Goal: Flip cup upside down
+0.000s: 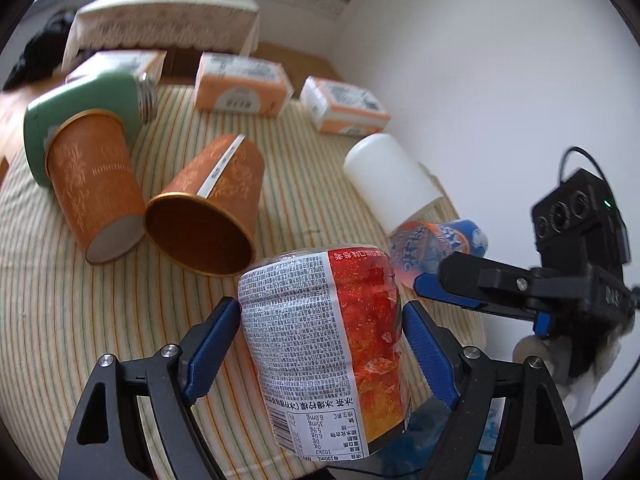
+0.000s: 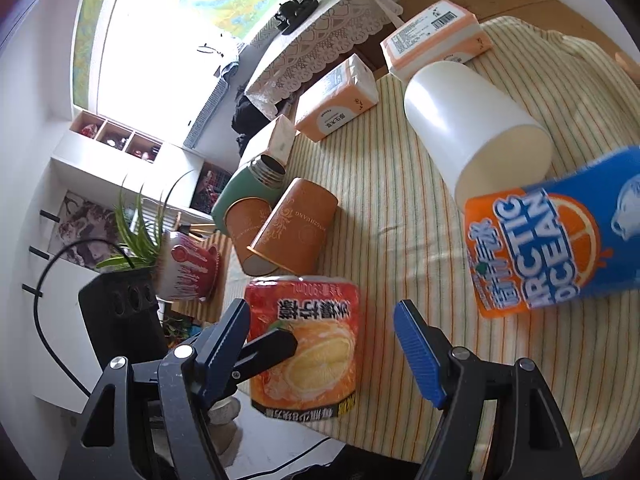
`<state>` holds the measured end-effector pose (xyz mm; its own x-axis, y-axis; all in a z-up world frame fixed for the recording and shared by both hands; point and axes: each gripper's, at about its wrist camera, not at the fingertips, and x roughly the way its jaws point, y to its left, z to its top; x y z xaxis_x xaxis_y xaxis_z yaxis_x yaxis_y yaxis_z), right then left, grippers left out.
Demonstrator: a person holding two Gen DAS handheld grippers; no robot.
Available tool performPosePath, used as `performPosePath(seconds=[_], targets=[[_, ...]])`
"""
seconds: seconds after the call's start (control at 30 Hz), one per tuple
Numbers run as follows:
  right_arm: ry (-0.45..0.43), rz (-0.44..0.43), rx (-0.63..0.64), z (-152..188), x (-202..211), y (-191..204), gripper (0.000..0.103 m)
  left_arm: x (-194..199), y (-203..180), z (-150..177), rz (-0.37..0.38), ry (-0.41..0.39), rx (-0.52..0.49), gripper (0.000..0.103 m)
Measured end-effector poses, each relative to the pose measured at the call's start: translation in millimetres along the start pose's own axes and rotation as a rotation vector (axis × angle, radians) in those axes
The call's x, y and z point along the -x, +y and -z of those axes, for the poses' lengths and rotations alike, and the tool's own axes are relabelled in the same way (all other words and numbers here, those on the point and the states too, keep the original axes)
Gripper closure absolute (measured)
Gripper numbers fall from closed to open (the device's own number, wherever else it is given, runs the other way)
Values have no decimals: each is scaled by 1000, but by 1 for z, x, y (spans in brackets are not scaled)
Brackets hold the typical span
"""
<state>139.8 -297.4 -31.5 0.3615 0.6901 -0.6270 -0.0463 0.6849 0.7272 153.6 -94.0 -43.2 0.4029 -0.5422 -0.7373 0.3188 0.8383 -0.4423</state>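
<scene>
Striped cloth over table, white wall behind. On cloth: two orange paper cups lying on sides, green flask, white cup, tissue packs. Left gripper clamped on red-label cup, held above cloth, label text inverted. Right gripper spread wide, holding nothing, fingers either side of red-label cup w/o touching. Blue Arctic Ocean cup near right.

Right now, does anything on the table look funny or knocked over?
Yes. One orange paper cup lies tipped on its side on the striped cloth, its open mouth showing, next to another orange cup that is upside down. The left gripper holds a red cup whose printing reads upside down.
</scene>
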Motion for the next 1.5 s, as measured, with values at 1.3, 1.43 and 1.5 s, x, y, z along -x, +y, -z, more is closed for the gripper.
performPosePath(seconds=[1.3, 1.43, 1.5], targets=[[-297, 346, 373, 72, 28, 57, 39, 44, -35, 107, -202, -443, -462, 17], [-338, 402, 429, 95, 34, 63, 39, 41, -34, 114, -197, -427, -464, 15], [-343, 409, 435, 104, 36, 62, 39, 39, -34, 116, -203, -425, -462, 15]])
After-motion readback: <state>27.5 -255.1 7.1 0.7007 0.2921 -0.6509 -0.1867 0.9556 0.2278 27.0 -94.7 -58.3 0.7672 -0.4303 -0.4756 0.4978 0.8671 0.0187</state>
